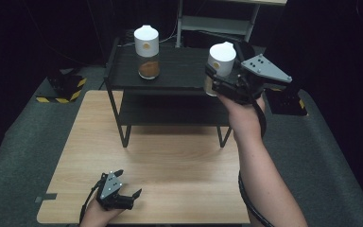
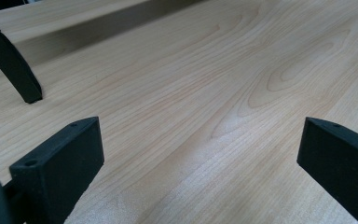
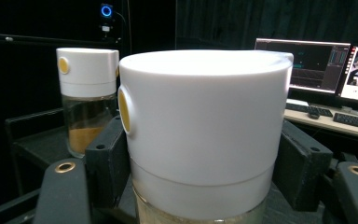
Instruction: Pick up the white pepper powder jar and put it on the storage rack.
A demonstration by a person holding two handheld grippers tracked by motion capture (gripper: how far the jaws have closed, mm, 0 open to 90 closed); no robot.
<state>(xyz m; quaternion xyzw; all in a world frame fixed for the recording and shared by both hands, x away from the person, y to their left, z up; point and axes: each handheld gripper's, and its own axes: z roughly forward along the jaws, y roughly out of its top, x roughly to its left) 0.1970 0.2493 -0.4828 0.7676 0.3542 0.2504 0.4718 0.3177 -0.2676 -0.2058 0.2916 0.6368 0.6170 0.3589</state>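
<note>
A clear glass jar with a tall white plastic lid and a round yellow button (image 1: 221,60) is pinched between the jaws of the right hand-held gripper (image 1: 216,77), held at the right end of a black two-tier metal shelf (image 1: 179,71). A matching jar holding brown powder (image 1: 147,46) stands upright on the shelf's top tier, well apart to the left. The shelf stands on a light wooden desk (image 1: 170,161). The left hand-held gripper (image 1: 128,183) rests near the desk's front edge, jaws spread, empty.

Light wooden table (image 1: 170,161), black two-tier metal shelf rack (image 1: 170,85) standing on it, white-capped glass jar (image 1: 147,52) on rack top, ahead of the right jaws
</note>
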